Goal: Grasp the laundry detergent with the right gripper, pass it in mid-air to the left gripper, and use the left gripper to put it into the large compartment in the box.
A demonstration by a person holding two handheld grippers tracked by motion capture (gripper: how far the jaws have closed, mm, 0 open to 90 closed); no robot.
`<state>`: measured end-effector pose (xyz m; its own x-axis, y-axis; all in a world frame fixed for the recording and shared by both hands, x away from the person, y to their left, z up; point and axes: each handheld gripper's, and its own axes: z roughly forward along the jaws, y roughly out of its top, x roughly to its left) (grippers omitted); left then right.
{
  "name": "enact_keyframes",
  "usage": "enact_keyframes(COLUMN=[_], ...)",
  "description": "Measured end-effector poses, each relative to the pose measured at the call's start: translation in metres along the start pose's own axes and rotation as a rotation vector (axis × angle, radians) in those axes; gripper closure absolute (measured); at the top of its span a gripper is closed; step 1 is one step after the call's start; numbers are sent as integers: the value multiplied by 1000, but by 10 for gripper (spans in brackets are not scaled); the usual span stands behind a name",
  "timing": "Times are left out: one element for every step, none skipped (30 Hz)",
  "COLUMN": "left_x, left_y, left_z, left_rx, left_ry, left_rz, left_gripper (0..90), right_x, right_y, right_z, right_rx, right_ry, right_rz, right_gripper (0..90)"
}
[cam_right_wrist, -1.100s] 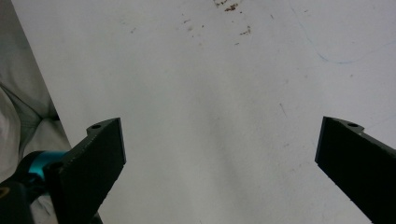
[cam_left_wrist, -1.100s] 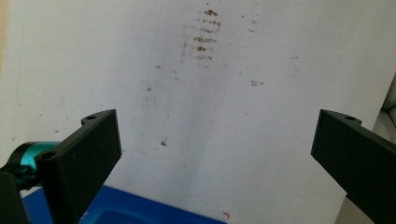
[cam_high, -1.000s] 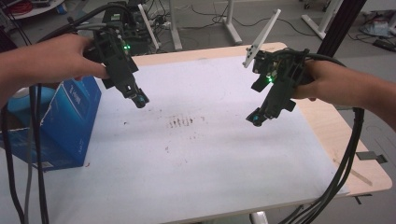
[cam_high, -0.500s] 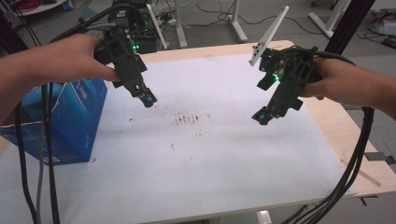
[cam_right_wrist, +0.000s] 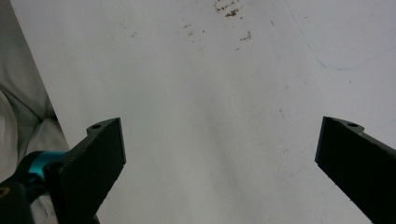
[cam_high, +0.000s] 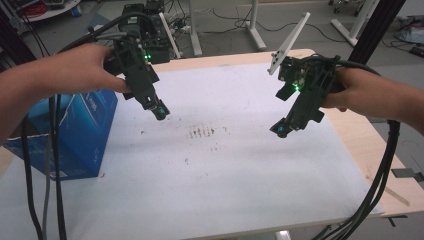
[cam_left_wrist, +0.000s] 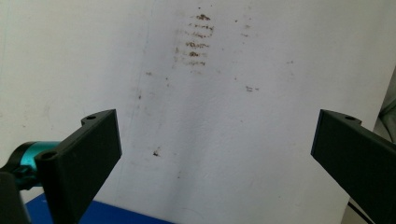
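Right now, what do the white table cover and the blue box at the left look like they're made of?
The white cover looks like matte paper or thin sheet: no shine, and brown smudges soaked in. The blue box looks like printed cardboard with a slight sheen, folded edges and sharp corners. Neither is certain from looks alone.

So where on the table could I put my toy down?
Almost anywhere on the white sheet: the wide bare stretch nearer the person, and the middle between the left gripper and right gripper, around the brown smudges. The left edge is crowded by the blue box and cables.
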<state>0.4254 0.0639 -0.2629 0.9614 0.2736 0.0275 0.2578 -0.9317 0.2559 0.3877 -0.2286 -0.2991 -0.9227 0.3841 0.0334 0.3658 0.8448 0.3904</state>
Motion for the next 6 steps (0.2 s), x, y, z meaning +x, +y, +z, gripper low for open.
enact_keyframes(left_x=[0,1,1,2,4,4], left_y=[0,0,-1,-1,-1,-1], left_z=[0,0,0,0,0,0], left_rx=[0,-3,-6,-5,-2,-2], left_ry=[0,-2,-2,-2,-5,-5], left_rz=[0,-2,-6,-6,-14,-14], left_gripper=[16,16,17,16,17,17], right_x=[0,0,0,0,0,0], right_y=[0,0,0,0,0,0], right_z=[0,0,-1,-1,-1,-1], right_rx=[0,2,-2,-5,-7,-7], right_ry=[0,-1,-3,-4,-5,-5], right_rz=[0,2,4,7,10,10], right_gripper=[8,8,8,8,8,8])
